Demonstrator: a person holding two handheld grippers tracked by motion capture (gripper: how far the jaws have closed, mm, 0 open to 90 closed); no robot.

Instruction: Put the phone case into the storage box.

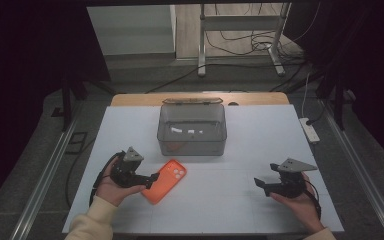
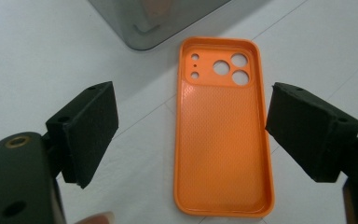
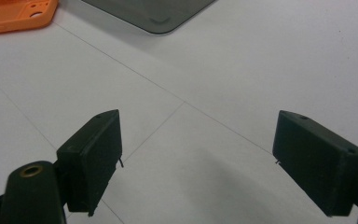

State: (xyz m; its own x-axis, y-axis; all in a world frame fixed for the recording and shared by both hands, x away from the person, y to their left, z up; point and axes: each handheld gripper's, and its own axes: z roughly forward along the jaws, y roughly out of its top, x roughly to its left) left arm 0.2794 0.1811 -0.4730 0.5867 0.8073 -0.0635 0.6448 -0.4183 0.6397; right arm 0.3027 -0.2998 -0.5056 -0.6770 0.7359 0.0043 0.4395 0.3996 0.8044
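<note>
An orange phone case (image 1: 166,180) lies hollow side up on the white table, just in front of a smoky clear plastic box (image 1: 192,129). My left gripper (image 1: 151,180) is open at the case's near left edge. In the left gripper view the case (image 2: 221,130) lies between the two spread black pads (image 2: 91,128), which stand apart from it on either side. My right gripper (image 1: 260,184) is open over bare table at the right, with nothing between its pads (image 3: 95,156). A corner of the case (image 3: 16,14) and the box's base (image 3: 151,11) show far off in the right gripper view.
The box holds a few small white items and an orange one; its lid stands open at the back. A white power strip (image 1: 310,130) lies off the table's right edge. A metal stand (image 1: 240,30) and cables sit on the floor beyond.
</note>
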